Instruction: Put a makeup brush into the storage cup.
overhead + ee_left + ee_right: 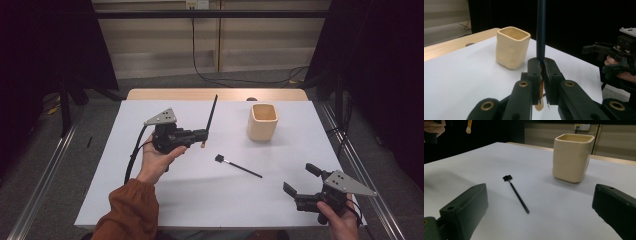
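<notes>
A: Cup [512, 47]: cream, glazed ceramic by the look, smooth with a soft sheen, walls slightly uneven. Sheet [200, 185] under it: white, matt, paper-like.

B: Behind the cup, the table edge [215, 94] is pale wood, satin. Left gripper [541, 65]: matt black plastic, brass-coloured rivets. The brush [541, 30] in it has a dark, smooth, faintly glossy handle and a tan end.

A: In front of the cup, the small brush [517, 193]: thin, black, matt. Right gripper [300, 181]: same matt black plastic, dull grey metal plate. Sleeve [131, 210]: rust-coloured cloth.
</notes>
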